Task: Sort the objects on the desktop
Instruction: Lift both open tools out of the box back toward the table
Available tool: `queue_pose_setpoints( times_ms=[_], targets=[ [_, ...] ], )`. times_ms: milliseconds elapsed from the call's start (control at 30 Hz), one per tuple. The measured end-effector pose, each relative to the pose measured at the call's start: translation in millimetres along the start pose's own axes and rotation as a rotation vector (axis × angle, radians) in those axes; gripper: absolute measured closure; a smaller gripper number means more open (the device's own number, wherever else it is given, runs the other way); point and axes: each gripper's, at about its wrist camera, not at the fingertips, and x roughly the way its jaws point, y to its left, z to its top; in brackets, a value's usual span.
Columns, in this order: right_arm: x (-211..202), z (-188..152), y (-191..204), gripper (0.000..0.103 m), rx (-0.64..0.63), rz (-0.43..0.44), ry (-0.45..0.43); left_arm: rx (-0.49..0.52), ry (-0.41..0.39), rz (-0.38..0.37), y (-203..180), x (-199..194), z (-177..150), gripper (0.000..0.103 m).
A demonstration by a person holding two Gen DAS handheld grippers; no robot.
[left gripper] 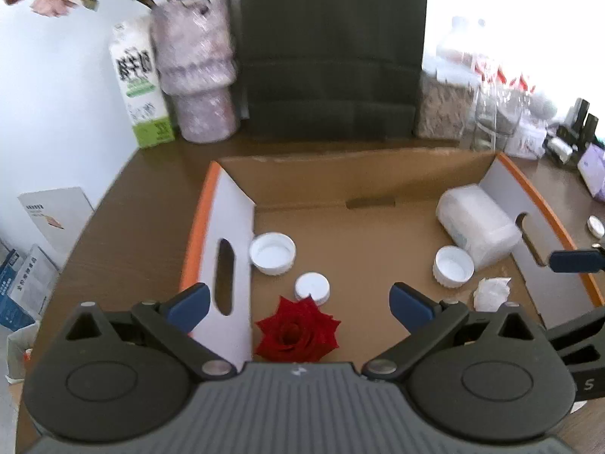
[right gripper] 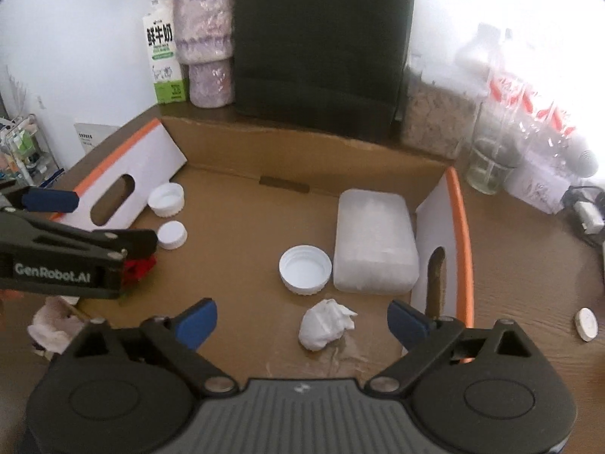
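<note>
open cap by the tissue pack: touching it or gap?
Cannot tell. In the right wrist view the cap sits right beside the tissue pack; no clear gap or contact.

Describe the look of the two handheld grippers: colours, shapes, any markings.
The left gripper and right gripper match: blue finger pads on black angular linkage arms with silver pivot pins, round black housings on either side, and a grey ribbed centre body. Seen from the right wrist view, the left one's side reads "GenRobot.AI" in white. No cables or sleeves are visible.

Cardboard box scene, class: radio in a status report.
Left gripper open over red rose. Right gripper open above crumpled tissue. Both inside cardboard box; nothing blocking.
</note>
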Motion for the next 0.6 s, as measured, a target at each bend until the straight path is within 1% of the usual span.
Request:
queue_pose_setpoints(
  times_ms=[200, 300, 433, 600],
  targets=[
    [-32.1, -6.3, -1.3, 0.0, 0.011, -0.024, -0.056, -0.018, -0.065, 0.012, 10.7, -34.8, -7.4, 0.0],
    [-55.1, -12.0, -0.8, 0.0, 0.003, -0.028, -0.104, -0.018, -0.105, 0.018, 16.8, -55.0, -15.7, 0.0],
    [-88.1, -23.7, 1.1, 0.0, -0.003, -0.026, -0.181, -0.03, -0.167, 0.011, 26.9, -85.2, -30.5, 0.0],
    [-124.8, -49.5, 6.6, 0.0, -0.017, -0.028, -0.266, -0.054, -0.23, -0.008, 37.8, -121.6, -58.0, 0.0]
  ],
)
